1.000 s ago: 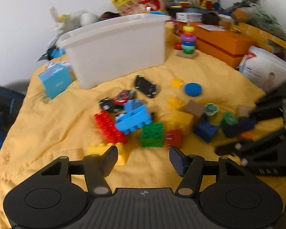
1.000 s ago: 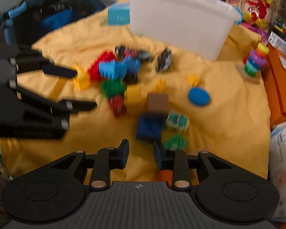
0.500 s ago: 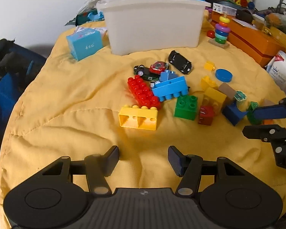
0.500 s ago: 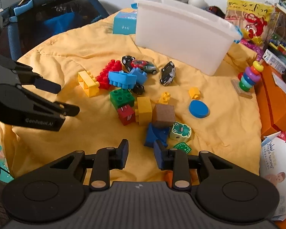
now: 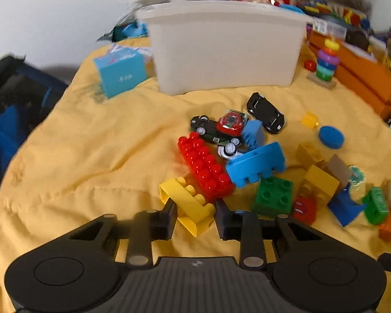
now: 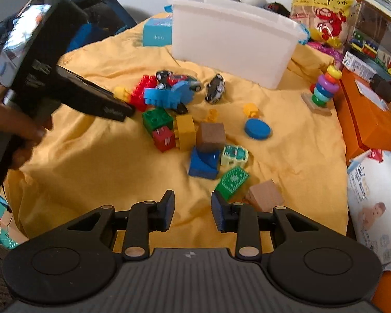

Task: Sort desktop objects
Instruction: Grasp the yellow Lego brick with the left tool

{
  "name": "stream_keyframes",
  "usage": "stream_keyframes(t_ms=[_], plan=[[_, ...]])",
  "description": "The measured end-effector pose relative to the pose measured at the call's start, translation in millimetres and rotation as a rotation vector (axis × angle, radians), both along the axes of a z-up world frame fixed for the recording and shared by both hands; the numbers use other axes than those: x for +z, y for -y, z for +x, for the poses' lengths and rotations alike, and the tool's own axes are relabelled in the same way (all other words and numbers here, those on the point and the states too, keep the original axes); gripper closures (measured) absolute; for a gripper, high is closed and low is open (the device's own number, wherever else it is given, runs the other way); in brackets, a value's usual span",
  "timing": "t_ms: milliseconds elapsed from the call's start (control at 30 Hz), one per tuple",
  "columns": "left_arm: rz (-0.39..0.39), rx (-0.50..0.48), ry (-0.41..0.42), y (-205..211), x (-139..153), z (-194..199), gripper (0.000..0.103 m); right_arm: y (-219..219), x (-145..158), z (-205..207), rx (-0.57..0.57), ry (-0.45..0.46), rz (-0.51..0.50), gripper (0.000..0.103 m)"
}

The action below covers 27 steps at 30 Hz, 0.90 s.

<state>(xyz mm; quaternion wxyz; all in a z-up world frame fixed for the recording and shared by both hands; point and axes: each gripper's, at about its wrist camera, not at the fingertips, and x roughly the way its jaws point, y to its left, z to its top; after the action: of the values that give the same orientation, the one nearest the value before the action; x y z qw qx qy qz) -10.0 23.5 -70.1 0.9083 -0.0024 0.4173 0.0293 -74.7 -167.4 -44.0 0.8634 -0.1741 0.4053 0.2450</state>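
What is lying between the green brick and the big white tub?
In the left wrist view, the green brick and white tub are separated by a blue brick, toy cars, then bare yellow cloth.

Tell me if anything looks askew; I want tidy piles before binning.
The yellow brick between the left gripper pads lies on its side, hollow end showing. The blue brick leans tilted on the red brick, over the toy cars.

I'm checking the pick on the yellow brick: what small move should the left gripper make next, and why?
Probably lift it slightly. The left gripper has just been closing its jaws, which now sit against the sides of the yellow brick; the brick still lies beside the red brick, and the white bin stands beyond.
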Motion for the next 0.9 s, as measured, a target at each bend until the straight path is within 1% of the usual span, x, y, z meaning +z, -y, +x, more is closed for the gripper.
stream_keyframes(t_ms=[67,167,200,233,300,400,433,467,500,533,567,600,633,700,767,867,900], plan=[[-0.103,-0.002,0.009,-5.9,4.3,-17.0,0.069,0.6,0.3,0.7,0.008,0.000,-0.016,0.068],[-0.248,-0.023,0.003,-4.2,3.7,-44.4,0.069,-0.5,2.1,5.8,0.028,0.005,-0.035,0.068],[-0.328,-0.029,-0.002,-4.8,1.8,-51.5,0.069,-1.0,2.5,8.4,0.038,0.005,-0.036,0.068],[-0.438,-0.037,-0.012,-7.7,-1.6,-55.8,0.069,-2.3,3.1,10.8,0.049,0.007,-0.037,0.068],[-0.605,-0.049,-0.030,-12.7,-9.4,-56.7,0.069,-6.5,4.4,15.4,0.077,0.018,-0.046,0.068],[-0.685,-0.031,-0.041,-16.0,-19.7,-57.1,0.068,-14.5,7.1,22.7,0.119,0.021,-0.050,0.068],[-0.691,-0.015,-0.035,-18.3,-19.3,-56.7,0.067,-16.2,8.6,23.8,0.128,0.027,-0.045,0.068],[-0.676,-0.008,-0.029,-18.1,-17.5,-56.6,0.061,-18.0,10.1,24.7,0.135,0.034,-0.040,0.067],[-0.618,0.007,-0.024,-15.7,-13.9,-56.7,0.059,-19.6,11.0,25.7,0.141,0.038,-0.038,0.066],[-0.535,0.022,-0.017,-11.8,-10.5,-57.1,0.058,-21.5,10.9,26.5,0.147,0.038,-0.035,0.066],[-0.435,0.025,-0.011,-7.1,-7.3,-58.3,0.058,-23.0,10.7,27.0,0.154,0.038,-0.031,0.066],[-0.362,0.017,-0.008,-3.6,-5.5,-59.6,0.058,-24.1,10.0,27.4,0.162,0.037,-0.027,0.065],[-0.296,0.003,-0.004,0.8,-3.0,-60.8,0.058,-25.3,9.5,28.0,0.165,0.036,-0.024,0.065],[-0.205,-0.021,-0.004,6.6,1.0,-61.5,0.057,-26.2,8.5,29.1,0.165,0.034,-0.014,0.065],[-0.146,-0.054,0.008,9.5,5.3,-63.8,0.057,-25.6,7.8,31.1,0.159,0.031,-0.001,0.065],[-0.086,-0.117,0.025,15.8,17.4,-70.3,0.056,-24.6,9.5,32.8,0.144,0.047,0.013,0.065],[-0.055,-0.141,0.033,18.6,22.5,-74.3,0.056,-24.7,9.3,33.2,0.141,0.049,0.015,0.064]])
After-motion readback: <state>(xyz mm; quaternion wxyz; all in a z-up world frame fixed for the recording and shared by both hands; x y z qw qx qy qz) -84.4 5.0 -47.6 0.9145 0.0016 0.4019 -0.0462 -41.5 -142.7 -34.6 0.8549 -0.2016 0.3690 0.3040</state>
